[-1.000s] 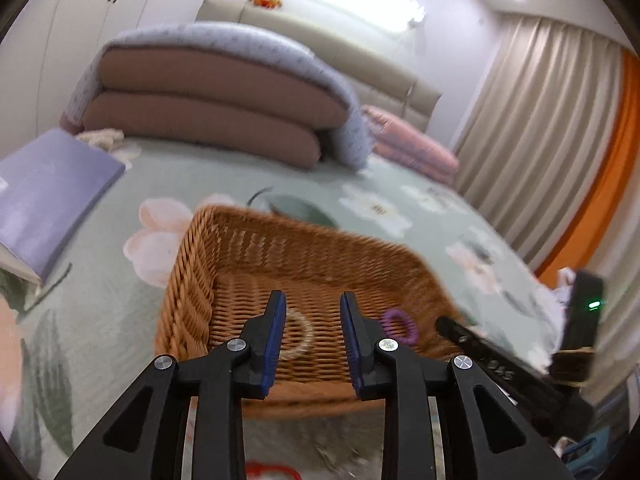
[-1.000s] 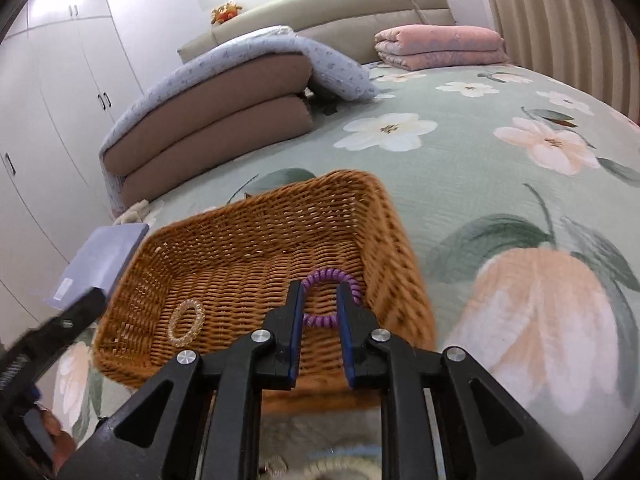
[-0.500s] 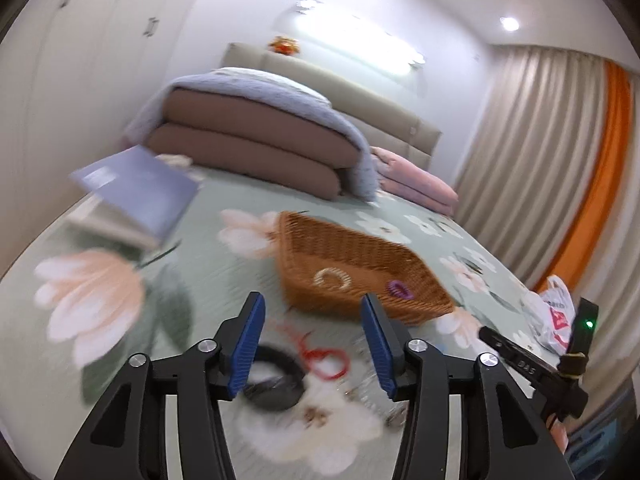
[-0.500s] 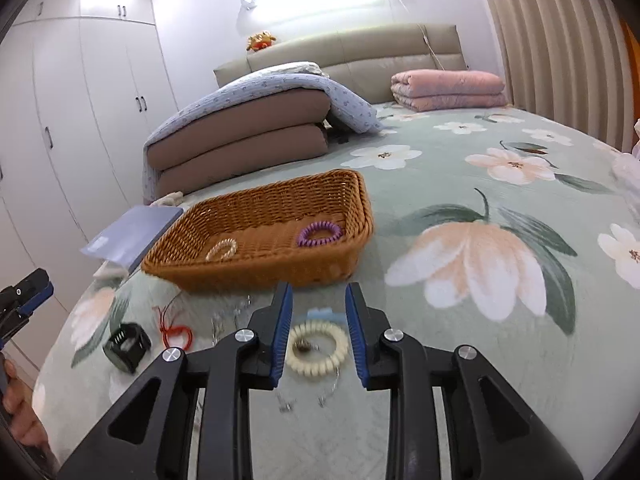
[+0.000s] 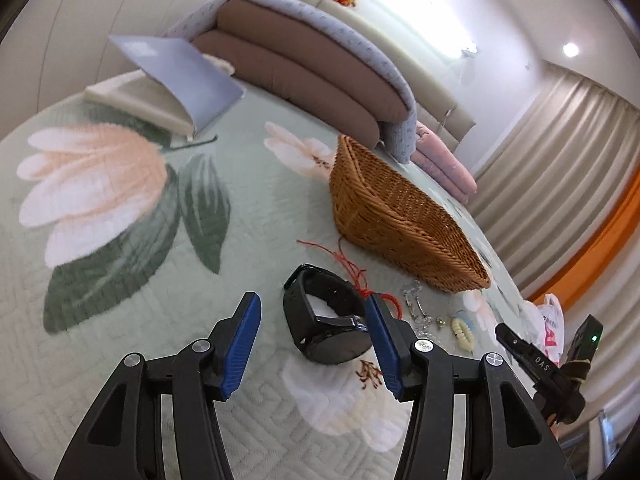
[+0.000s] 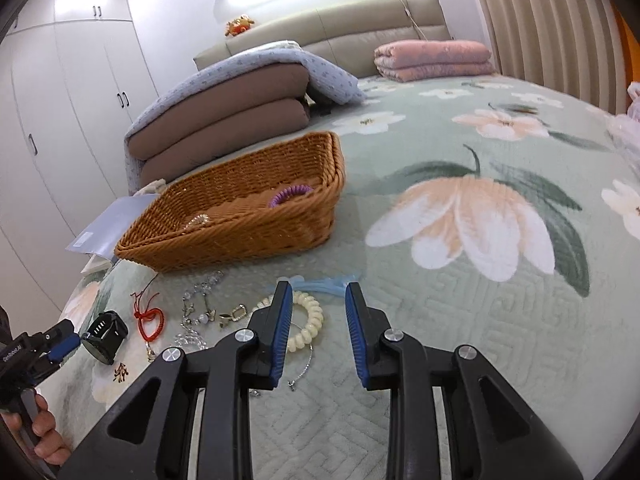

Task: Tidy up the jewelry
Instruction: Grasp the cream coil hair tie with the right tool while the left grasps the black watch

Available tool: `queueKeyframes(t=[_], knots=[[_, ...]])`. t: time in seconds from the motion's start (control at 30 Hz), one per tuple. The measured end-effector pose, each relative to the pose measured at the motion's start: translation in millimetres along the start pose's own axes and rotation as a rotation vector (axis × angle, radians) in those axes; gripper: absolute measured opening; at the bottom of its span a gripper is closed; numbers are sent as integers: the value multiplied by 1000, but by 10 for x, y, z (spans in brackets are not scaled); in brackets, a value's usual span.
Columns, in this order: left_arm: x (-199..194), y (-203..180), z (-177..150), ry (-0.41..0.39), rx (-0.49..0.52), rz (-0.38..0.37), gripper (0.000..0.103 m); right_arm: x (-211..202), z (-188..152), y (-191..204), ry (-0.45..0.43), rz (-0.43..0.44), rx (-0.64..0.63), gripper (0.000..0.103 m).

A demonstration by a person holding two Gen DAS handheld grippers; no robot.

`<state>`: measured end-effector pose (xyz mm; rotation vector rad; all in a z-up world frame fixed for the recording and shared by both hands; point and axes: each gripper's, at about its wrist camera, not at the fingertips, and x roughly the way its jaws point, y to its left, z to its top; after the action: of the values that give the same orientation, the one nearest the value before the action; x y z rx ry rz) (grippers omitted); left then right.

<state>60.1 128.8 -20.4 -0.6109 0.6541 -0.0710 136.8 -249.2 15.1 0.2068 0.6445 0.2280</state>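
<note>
A wicker basket (image 6: 248,216) on the bed holds a purple coil hair tie (image 6: 290,194) and a beaded bracelet (image 6: 196,221); it also shows in the left wrist view (image 5: 400,216). In front of it lie a black watch (image 5: 326,320), a red cord (image 6: 150,318), a crystal chain (image 6: 196,312), a cream coil bracelet (image 6: 306,322) and a light blue piece (image 6: 320,282). My left gripper (image 5: 312,344) is open, low over the bed, with the watch between its fingers. My right gripper (image 6: 316,324) is open and empty, just right of the cream bracelet.
A lilac book (image 5: 180,76) lies at the bed's left side. Folded duvets (image 6: 224,120) and a pink blanket (image 6: 436,58) are stacked behind the basket. A white plastic bag (image 5: 548,328) sits at the right bed edge. Wardrobes (image 6: 80,80) line the left wall.
Both grippers have drawn back from the basket and come down to the loose jewelry. The right gripper let go of the purple hair tie in the basket and opened wider. The left gripper now straddles the watch.
</note>
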Motion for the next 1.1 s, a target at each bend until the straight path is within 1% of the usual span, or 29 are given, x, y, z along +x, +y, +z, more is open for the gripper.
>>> queueKeyframes(t=[0.1, 0.13, 0.23, 0.33, 0.4, 0.47, 0.53, 0.6, 0.63, 0.67, 0.7, 0.77, 0.83, 0.97, 1.0, 1.1], knots=[[45, 30, 44, 9, -28, -27, 56, 28, 1, -26, 10, 2, 11, 30], [66, 30, 70, 14, -31, -28, 56, 31, -1, -23, 12, 2, 11, 30], [189, -46, 171, 66, -9, -10, 56, 45, 0, -27, 17, 0, 7, 30], [198, -52, 188, 45, -22, -33, 56, 63, 5, -20, 25, -4, 8, 30], [236, -28, 181, 61, -24, -31, 56, 91, 9, -29, 32, 3, 6, 30], [283, -4, 170, 74, -30, -22, 56, 133, 4, 4, 52, 5, -11, 30], [312, 3, 173, 83, -35, -24, 53, 179, 0, 63, 66, -8, -40, 30], [363, -23, 177, 94, -23, -9, 52, 263, 9, 111, 93, -31, -65, 30], [385, -34, 167, 100, -17, 2, 52, 315, 10, 117, 112, -39, -69, 29], [408, -44, 158, 106, -13, 13, 51, 369, 7, 114, 131, -33, -66, 24], [434, -48, 147, 109, -13, 29, 48, 418, 7, 104, 149, -27, -62, 21], [445, -12, 149, 106, -32, 21, 46, 517, 14, 75, 186, -25, -49, 21], [464, 19, 153, 113, -41, 24, 44, 530, 31, 63, 185, -21, -47, 21], [463, -11, 142, 119, -29, 28, 43, 565, -2, 191, 187, -54, -107, 21], [457, -10, 137, 122, -34, 21, 43, 566, -12, 255, 185, -55, -140, 21], [442, 23, 125, 131, -54, 9, 43, 604, -35, 373, 187, -99, -197, 20]])
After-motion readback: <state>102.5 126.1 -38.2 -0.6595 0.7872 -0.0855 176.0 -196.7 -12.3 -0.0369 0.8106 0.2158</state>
